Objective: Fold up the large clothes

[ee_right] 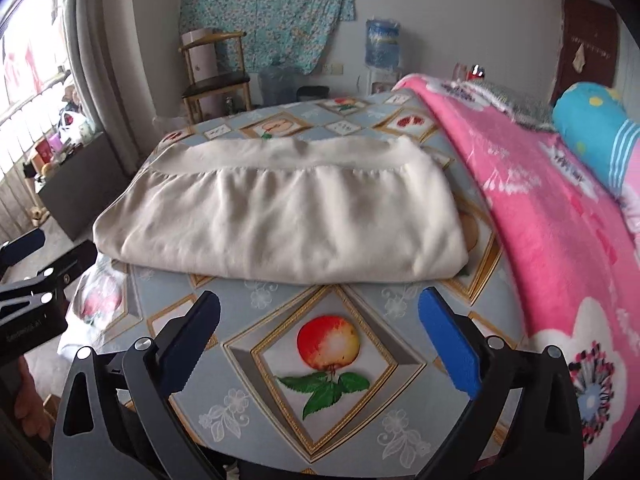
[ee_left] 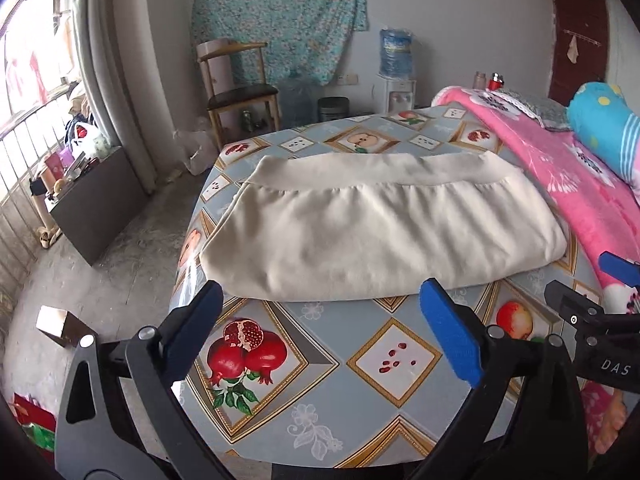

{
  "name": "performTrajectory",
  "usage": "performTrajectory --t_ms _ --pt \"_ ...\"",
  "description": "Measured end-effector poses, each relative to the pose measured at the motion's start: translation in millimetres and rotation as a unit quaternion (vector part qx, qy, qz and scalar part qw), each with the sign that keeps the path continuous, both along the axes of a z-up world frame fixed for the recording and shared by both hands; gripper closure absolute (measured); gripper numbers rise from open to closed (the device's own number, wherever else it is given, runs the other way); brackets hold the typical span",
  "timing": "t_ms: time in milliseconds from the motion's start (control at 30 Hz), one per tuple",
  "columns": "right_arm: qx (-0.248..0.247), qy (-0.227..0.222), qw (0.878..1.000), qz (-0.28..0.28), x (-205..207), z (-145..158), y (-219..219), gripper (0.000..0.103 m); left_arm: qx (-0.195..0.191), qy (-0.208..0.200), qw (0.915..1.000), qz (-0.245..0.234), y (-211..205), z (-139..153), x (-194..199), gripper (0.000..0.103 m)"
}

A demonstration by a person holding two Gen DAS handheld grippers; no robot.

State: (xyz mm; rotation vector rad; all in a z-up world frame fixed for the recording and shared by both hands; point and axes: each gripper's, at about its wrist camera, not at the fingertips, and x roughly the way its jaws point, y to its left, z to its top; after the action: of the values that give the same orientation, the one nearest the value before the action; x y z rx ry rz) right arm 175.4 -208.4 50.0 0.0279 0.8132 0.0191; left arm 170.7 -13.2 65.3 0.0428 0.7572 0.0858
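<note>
Right now the cream garment (ee_left: 380, 228) lies folded into a wide, thick rectangle across the middle of the tabletop (ee_left: 332, 364), which wears a grey-blue oilcloth printed with pomegranates and apples in gold diamond frames. Its ribbed band runs along the far side, and its folded near edge faces the near edge of the tabletop, with a bare strip of oilcloth between them. The garment's left end reaches almost to the left edge of the tabletop; its right end stops just beside a pink flowered blanket (ee_left: 568, 168) that drapes over the right edge.

The left gripper (ee_left: 322, 300) hovers over the near strip of oilcloth with its jaws spread wide and nothing between them; its blue pads hang just short of the garment's near edge, apart from the cloth. The right gripper (ee_right: 320, 308) is likewise released and empty, poised over the printed apple near the near edge, clear of the garment. Each gripper shows at the side of the other's view.

Beyond the far edge stand a wooden chair (ee_left: 240, 84) and a water dispenser (ee_left: 396, 68) against the wall.
</note>
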Motion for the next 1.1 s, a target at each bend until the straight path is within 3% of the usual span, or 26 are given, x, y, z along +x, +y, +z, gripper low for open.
performTrajectory --t_ms 267,533,1100 --pt "0.006 0.021 1.0 -0.012 6 -1 2 0.006 -0.031 0.055 0.9977 0.025 9 -13 8 0.008" --pt "0.002 0.054 0.999 -0.004 16 -10 7 0.006 -0.041 0.096 0.9945 0.01 9 -30 16 0.008" --pt "-0.018 0.09 0.996 0.009 24 -25 13 0.006 -0.049 0.126 0.9908 0.002 6 -41 23 0.008"
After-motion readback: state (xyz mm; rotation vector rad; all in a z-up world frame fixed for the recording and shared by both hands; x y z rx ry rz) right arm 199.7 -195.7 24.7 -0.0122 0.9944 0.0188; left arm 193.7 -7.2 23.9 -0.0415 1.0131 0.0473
